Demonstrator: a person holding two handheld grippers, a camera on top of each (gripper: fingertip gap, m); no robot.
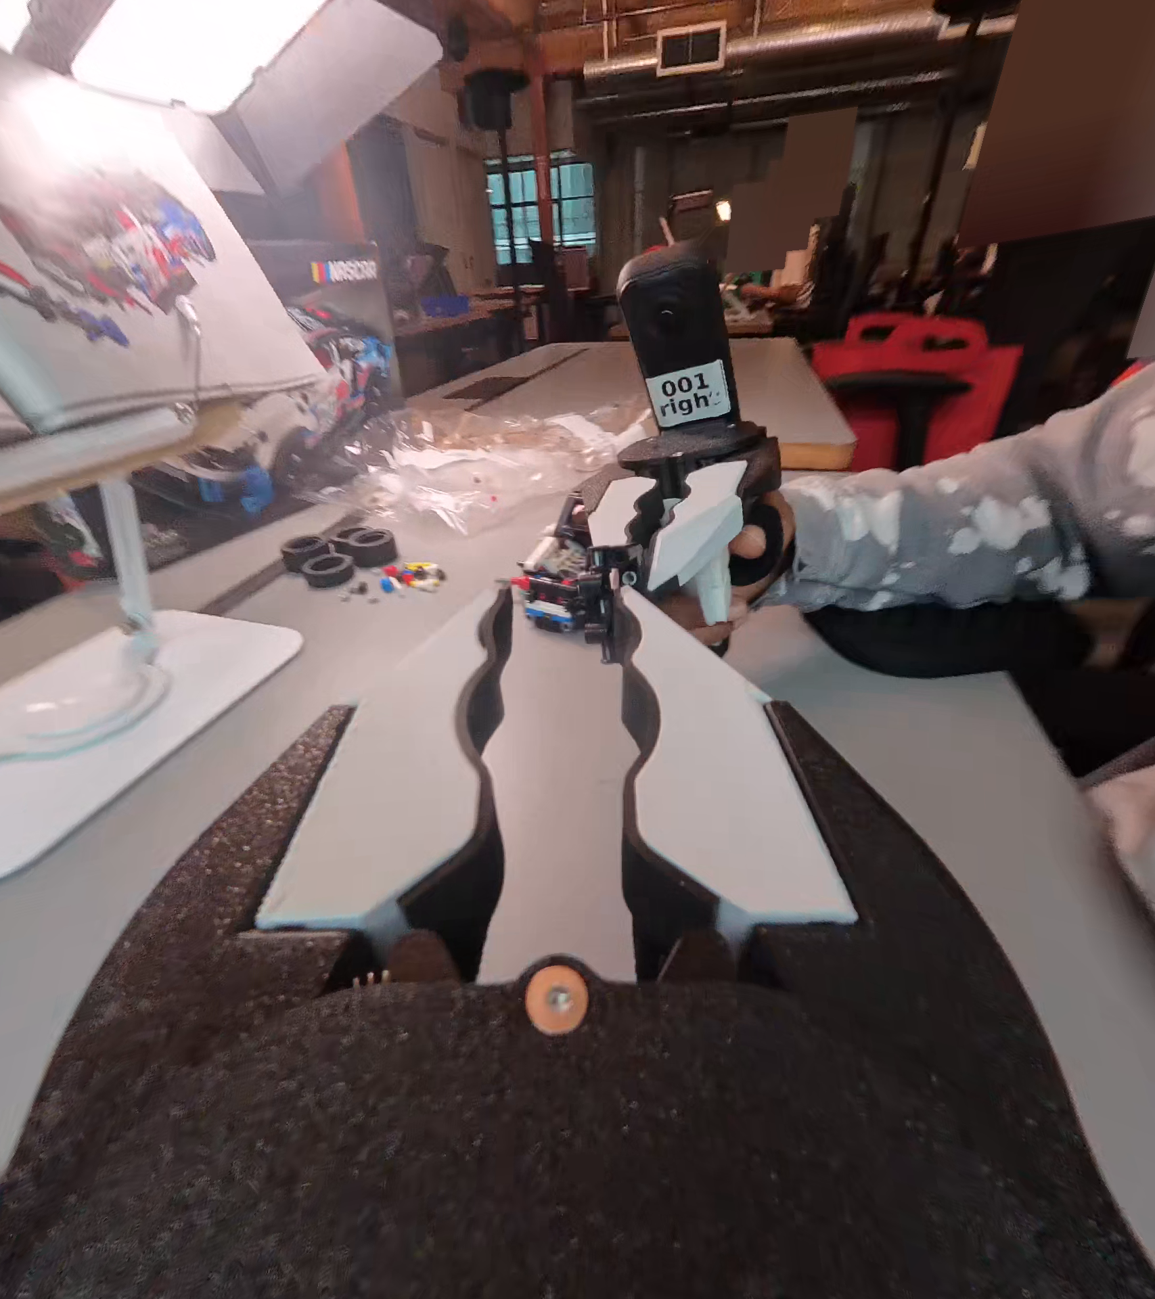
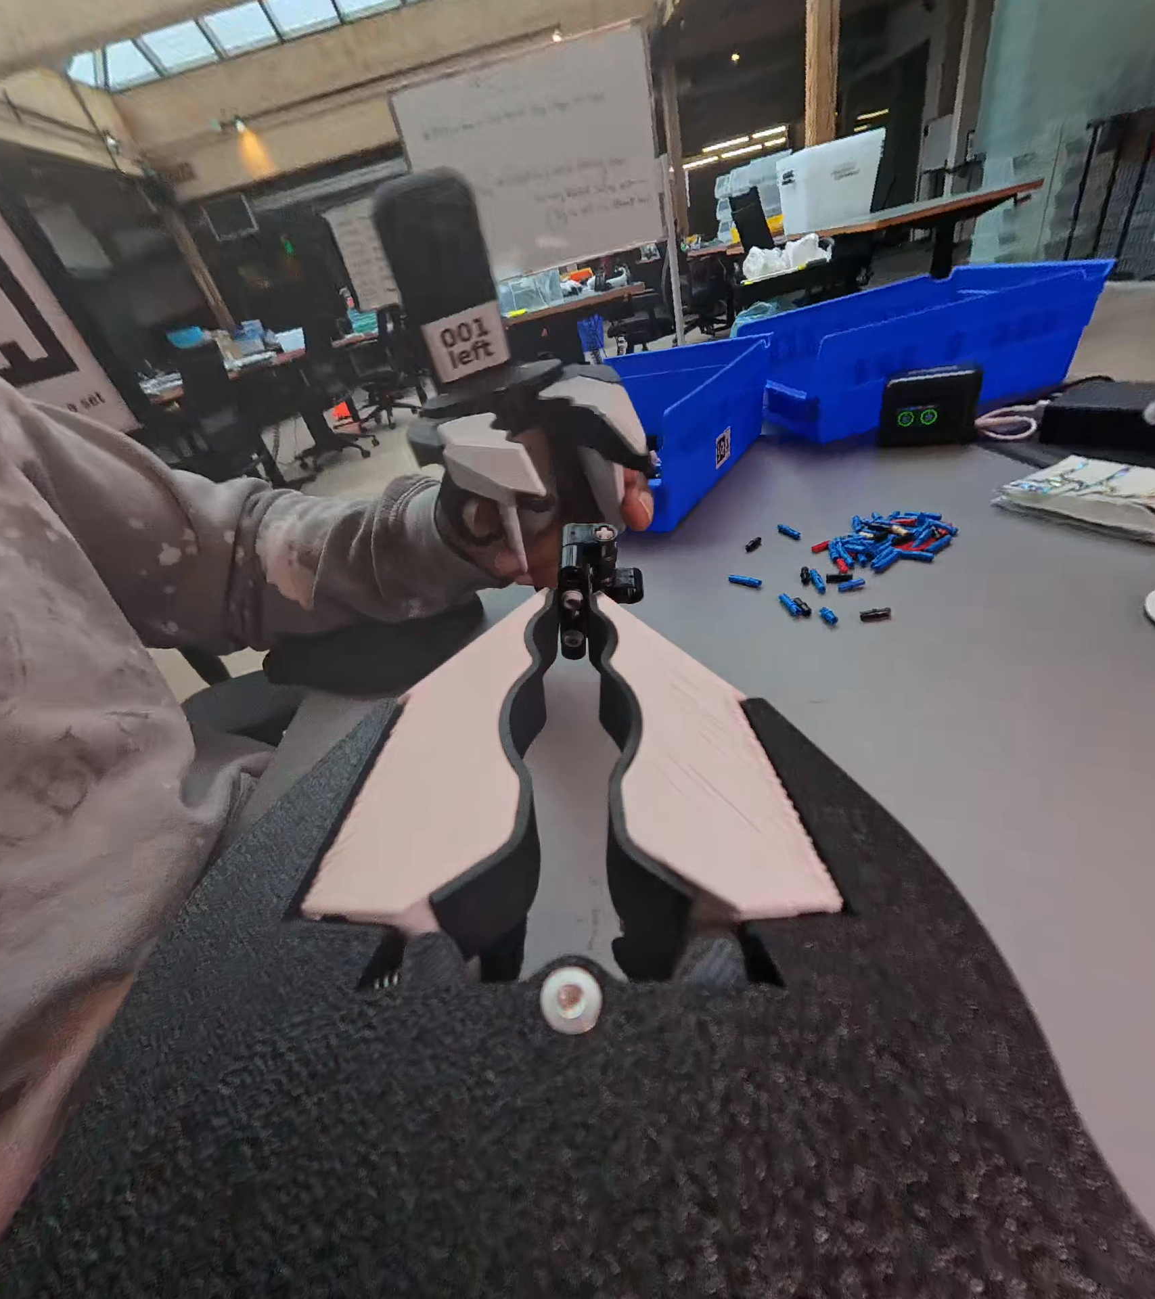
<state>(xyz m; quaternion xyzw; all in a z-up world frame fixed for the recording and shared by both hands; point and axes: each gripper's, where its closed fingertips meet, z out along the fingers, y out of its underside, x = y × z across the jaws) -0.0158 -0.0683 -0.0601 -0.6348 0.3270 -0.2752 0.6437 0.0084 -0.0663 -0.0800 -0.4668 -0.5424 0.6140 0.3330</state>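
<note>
The right gripper (image 2: 578, 597) fingers pinch a small black brick piece (image 2: 585, 576). The left gripper (image 1: 564, 597) fingers stand narrowly apart around a part-built toy car (image 1: 560, 590). Loose tires (image 1: 335, 552) and blue pins (image 2: 876, 545) lie unused on the counter (image 2: 912, 738).

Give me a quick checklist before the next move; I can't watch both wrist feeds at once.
1. Right gripper shut on the black beam piece: ok.
2. Left gripper open: ok.
3. Brick assembly lies at the left fingertips, ungripped: ok.
4. Beam piece aligned with the assembly: cannot tell.
5. Blue and black pins lie apart from both grippers: ok.
6. Four black tyres lie apart from the assembly: ok.
</note>
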